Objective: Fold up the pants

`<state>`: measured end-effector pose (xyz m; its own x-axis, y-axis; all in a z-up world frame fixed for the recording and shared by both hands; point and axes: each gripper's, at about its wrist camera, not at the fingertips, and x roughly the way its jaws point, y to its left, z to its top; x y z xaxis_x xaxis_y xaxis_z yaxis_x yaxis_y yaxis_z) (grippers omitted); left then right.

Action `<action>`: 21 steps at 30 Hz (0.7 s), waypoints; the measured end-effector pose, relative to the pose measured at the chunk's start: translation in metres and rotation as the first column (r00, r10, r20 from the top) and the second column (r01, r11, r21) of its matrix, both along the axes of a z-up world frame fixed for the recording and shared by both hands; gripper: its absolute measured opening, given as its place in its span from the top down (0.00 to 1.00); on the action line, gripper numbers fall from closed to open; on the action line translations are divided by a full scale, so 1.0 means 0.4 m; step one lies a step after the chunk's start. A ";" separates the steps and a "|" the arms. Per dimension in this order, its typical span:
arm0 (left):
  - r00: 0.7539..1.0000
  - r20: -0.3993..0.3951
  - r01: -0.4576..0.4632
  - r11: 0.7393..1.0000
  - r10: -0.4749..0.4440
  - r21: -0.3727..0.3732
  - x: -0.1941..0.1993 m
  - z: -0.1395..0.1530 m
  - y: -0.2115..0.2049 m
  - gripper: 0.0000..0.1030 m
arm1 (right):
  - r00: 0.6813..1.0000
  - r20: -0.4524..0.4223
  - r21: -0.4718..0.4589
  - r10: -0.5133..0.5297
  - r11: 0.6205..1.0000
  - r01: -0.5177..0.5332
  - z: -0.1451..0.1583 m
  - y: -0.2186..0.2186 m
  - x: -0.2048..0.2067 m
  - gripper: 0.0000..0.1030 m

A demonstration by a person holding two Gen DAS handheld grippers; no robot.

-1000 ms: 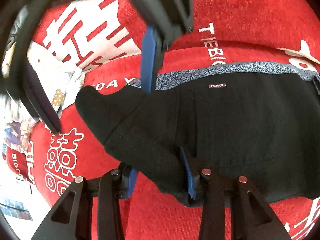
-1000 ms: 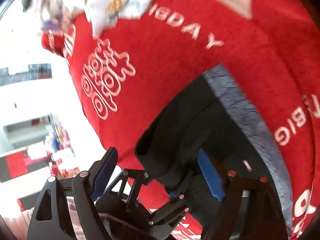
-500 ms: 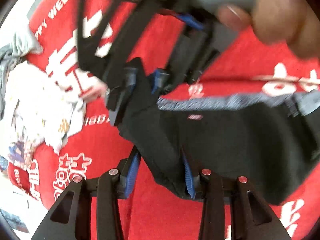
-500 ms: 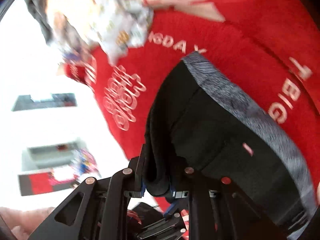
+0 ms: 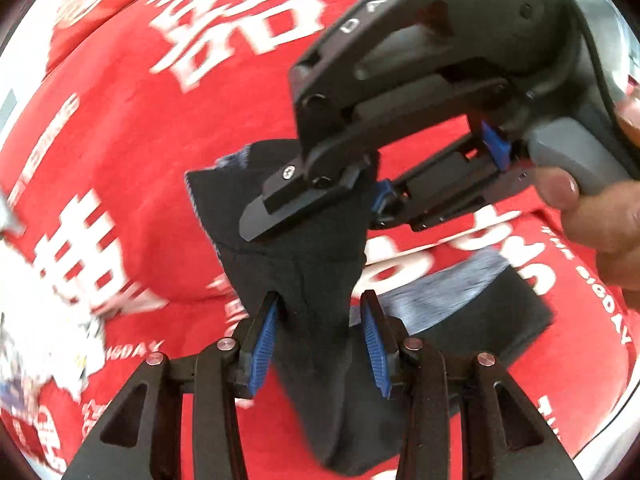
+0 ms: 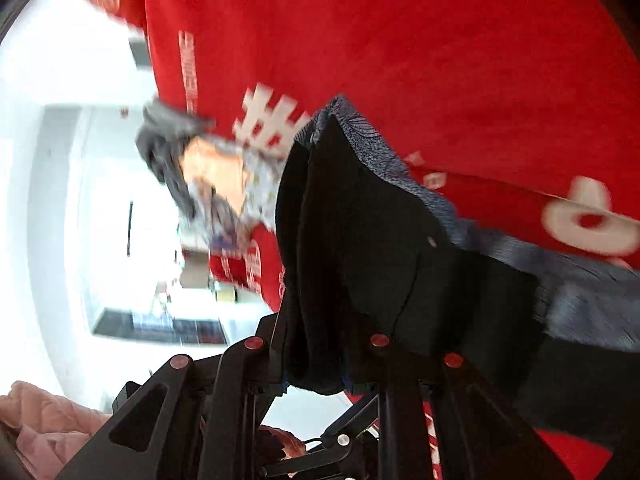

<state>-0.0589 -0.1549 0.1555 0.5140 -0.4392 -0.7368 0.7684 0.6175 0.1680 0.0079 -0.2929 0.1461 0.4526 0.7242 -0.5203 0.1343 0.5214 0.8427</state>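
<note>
Left wrist view: right tongs (image 5: 340, 200), apart a second before, clamped pants (image 5: 320, 280); left tongs (image 5: 320, 332) clamped same cloth, both lifted off red blanket (image 5: 140, 160); fold underway.

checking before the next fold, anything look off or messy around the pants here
Nothing is damaged or spilled. Both the left gripper and right gripper are shut on the black pants, which hang bunched off the red blanket. One oddity: a loose heap of other clothes lies at the blanket's edge.
</note>
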 end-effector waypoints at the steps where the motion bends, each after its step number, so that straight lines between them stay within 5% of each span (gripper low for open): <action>1: 1.000 -0.002 0.030 1.000 -0.030 0.004 -0.025 -0.004 -0.041 0.60 | 0.999 0.005 0.001 -0.034 0.999 0.034 -0.001 -0.042 -0.041 0.80; 11: 0.962 -0.079 0.269 0.957 -0.262 0.109 -0.259 -0.174 -0.311 0.60 | 0.934 -0.104 0.035 -0.343 0.937 0.348 -0.180 -0.384 -0.385 0.80; 16: 0.942 -0.154 0.326 0.923 -0.298 0.205 -0.319 -0.298 -0.358 0.59 | 0.887 -0.218 0.029 -0.408 0.905 0.424 -0.336 -0.438 -0.493 0.80; 21: 0.929 -0.180 0.359 0.904 -0.322 0.233 -0.329 -0.304 -0.339 0.51 | 0.867 -0.251 0.050 -0.431 0.888 0.457 -0.395 -0.433 -0.534 0.79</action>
